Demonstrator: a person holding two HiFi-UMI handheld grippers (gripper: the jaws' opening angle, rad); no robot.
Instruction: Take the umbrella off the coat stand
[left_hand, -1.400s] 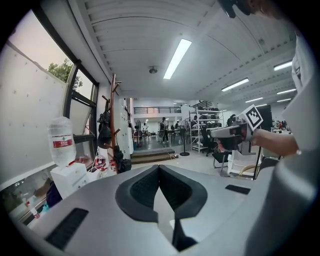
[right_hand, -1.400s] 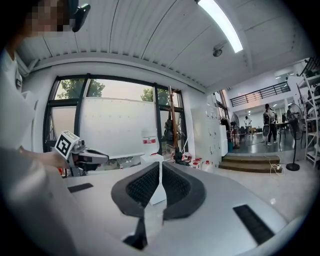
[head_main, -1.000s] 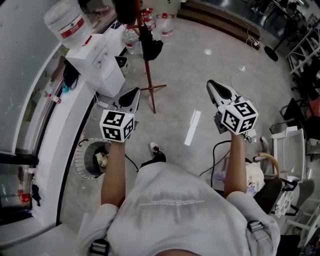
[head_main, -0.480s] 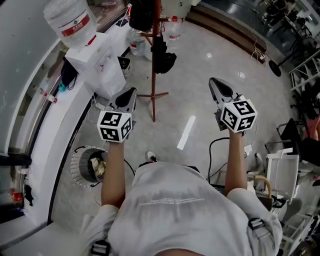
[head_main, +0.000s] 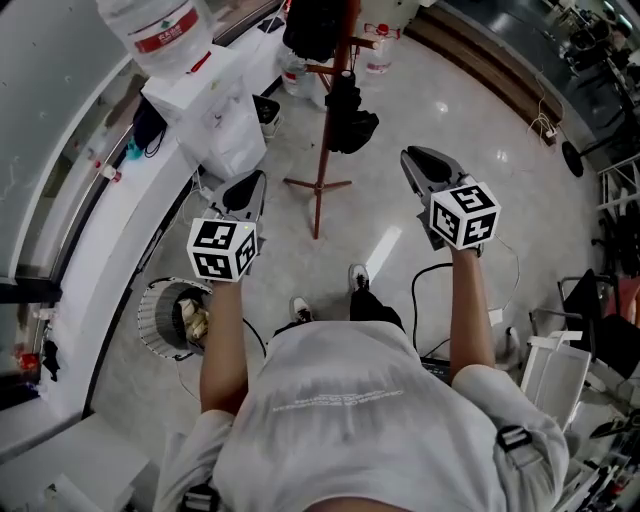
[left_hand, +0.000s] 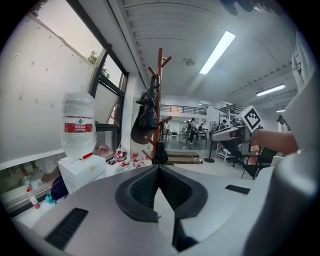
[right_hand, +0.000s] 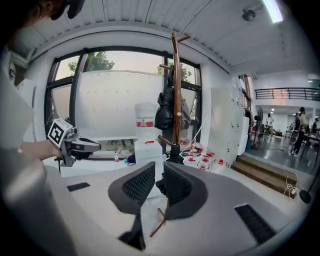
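**Umbrella on the stand, both grippers short of it**

Head view first. Coat stand (head_main: 319, 205) is planted on the floor (head_main: 400, 110) near its far edge, just right of the white water dispenser (head_main: 220, 115). The black umbrella (head_main: 352, 120) hangs folded low on the pole. A bigger dark bundle (head_main: 315, 25) hangs higher up the same pole. The left gripper (head_main: 250, 185) is held out in front of the dispenser, and the right gripper (head_main: 418, 160) is out to the right of the stand's feet. Both are well apart from the umbrella. A wire bin (head_main: 165, 320) sits on the floor by the person's left arm.

Over to the left gripper view. The jaws are pressed tight together at the tips (left_hand: 158, 168), with nothing pinched. Straight ahead rises the stand (left_hand: 160, 90). The umbrella (left_hand: 160, 152) is a small dark shape low on the pole, just above the jaw tips as seen here, and the dark bundle (left_hand: 146, 112) is above it. The other gripper shows at the right.

Now the right gripper view. The jaws (right_hand: 159, 165) are opening, a narrow gap between the fingers, and nothing is gripped. The stand (right_hand: 175, 90) lines up just above them, with the umbrella (right_hand: 174, 154) low on the pole, clear of the pads.
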